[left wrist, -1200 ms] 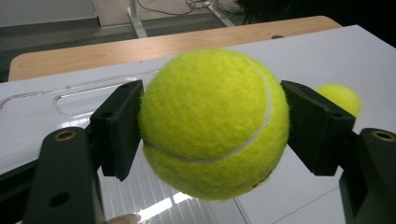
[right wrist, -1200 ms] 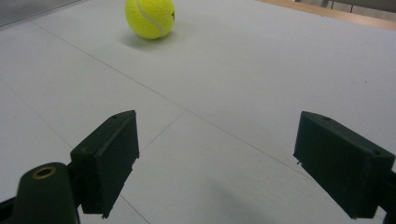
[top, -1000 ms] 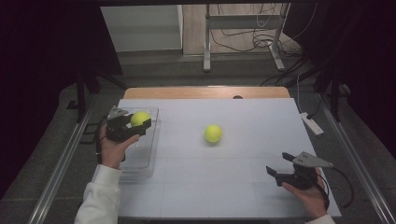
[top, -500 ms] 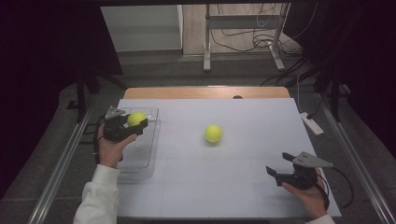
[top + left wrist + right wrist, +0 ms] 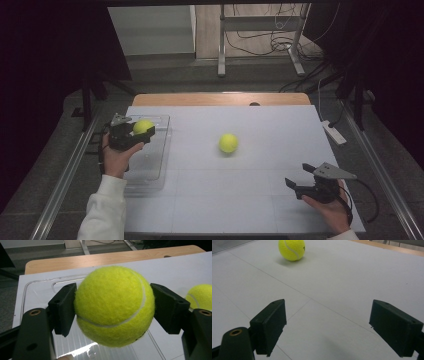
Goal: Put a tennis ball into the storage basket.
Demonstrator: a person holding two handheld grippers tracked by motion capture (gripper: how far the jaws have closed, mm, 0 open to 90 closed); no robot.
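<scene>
Left gripper (image 5: 131, 135): jaws closed on a fuzzy yellow-green tennis ball with a white seam (image 5: 114, 305). In the left gripper view both black pads press against opposite sides of the ball, which sits squarely between them. In the high view the held ball is above the far end of a clear, shallow plastic tray (image 5: 155, 170) lying at the left edge of the white worktop (image 5: 240, 200). Whether the ball touches the tray floor cannot be determined.

Right gripper (image 5: 298, 181): jaws spread wide with nothing between them. It is held low over the near right corner of the worktop, the person's hand (image 5: 327, 207) beneath it.

A second yellow-green tennis ball (image 5: 228, 143) rests on the bare worktop near its centre, well apart from both grippers and from the tray. In the right gripper view it lies far ahead of the open jaws, up and to the left.
</scene>
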